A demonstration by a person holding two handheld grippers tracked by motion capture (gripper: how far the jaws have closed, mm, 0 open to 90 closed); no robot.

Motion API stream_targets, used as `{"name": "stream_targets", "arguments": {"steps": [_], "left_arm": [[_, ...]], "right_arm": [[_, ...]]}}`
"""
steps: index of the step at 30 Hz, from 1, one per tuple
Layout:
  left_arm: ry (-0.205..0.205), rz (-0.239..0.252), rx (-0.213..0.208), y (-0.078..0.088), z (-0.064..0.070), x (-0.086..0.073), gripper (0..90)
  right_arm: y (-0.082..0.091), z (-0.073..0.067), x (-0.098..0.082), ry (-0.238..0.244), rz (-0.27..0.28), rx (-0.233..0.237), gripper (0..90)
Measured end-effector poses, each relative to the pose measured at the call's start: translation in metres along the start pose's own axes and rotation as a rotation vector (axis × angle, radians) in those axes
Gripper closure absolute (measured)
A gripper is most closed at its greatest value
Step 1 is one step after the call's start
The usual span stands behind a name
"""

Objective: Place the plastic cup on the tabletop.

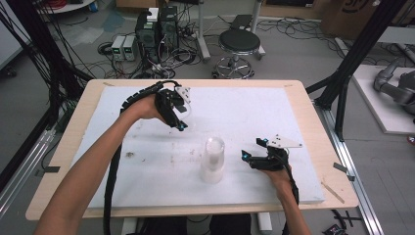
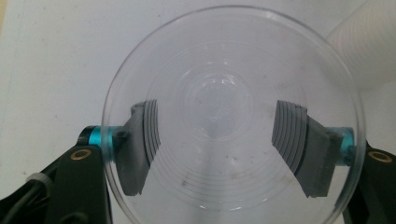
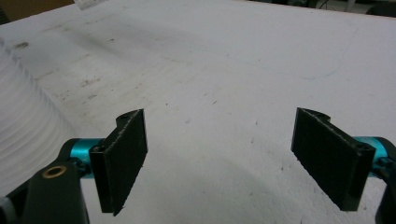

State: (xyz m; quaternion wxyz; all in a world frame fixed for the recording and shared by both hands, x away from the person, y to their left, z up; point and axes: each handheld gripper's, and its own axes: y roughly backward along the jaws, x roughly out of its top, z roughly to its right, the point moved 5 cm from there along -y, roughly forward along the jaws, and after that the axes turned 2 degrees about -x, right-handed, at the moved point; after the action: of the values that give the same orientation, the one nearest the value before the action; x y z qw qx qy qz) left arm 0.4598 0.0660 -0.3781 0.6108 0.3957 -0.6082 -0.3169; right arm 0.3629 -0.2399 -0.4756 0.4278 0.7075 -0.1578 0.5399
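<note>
My left gripper (image 1: 180, 120) hovers above the back-left part of the white board, shut on a clear plastic cup (image 1: 189, 112). In the left gripper view the grey pads (image 2: 142, 140) press on both sides of that cup (image 2: 224, 56), and I look through its round base at the board. A stack of clear ribbed cups (image 1: 213, 160) stands upright in the middle of the board, also seen as the stack (image 3: 21, 112) at the left edge and the stack (image 2: 369, 46) at the top right. My right gripper (image 1: 252, 149) sits low just right of the stack, open, its jaws (image 3: 219, 126) with nothing between them.
The white foam board (image 1: 293, 112) covers a wooden table (image 1: 318, 142). Faint smudges mark the board (image 3: 84, 84) near the stack. Beyond the table stand a stool (image 1: 239, 44), computer boxes (image 1: 156, 29) and cables on the floor.
</note>
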Motion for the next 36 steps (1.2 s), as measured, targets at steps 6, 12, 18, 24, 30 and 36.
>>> {"name": "stream_targets", "arguments": {"steps": [6,12,18,24,30,36], "left_arm": [[-0.005,-0.011,-0.002,-0.001,0.000,0.003,31.7],[-0.008,-0.029,-0.006,-0.008,0.001,0.005,31.8],[-0.008,-0.045,-0.026,-0.026,0.005,0.004,31.8],[-0.009,-0.085,-0.040,-0.045,0.006,0.001,31.9],[-0.009,-0.149,-0.054,-0.063,0.011,-0.005,31.9],[-0.018,-0.134,-0.053,-0.068,0.012,0.000,31.8]], "right_arm": [[0.000,0.000,0.000,0.000,-0.007,0.004,18.7],[0.000,-0.002,0.000,0.011,-0.008,-0.003,18.7],[-0.001,-0.002,-0.001,0.021,-0.011,-0.004,18.7],[-0.001,-0.004,-0.001,0.034,-0.013,-0.008,18.7],[-0.001,-0.004,-0.001,0.036,-0.013,-0.010,18.7],[-0.002,-0.004,-0.001,0.036,-0.019,-0.011,18.7]]}}
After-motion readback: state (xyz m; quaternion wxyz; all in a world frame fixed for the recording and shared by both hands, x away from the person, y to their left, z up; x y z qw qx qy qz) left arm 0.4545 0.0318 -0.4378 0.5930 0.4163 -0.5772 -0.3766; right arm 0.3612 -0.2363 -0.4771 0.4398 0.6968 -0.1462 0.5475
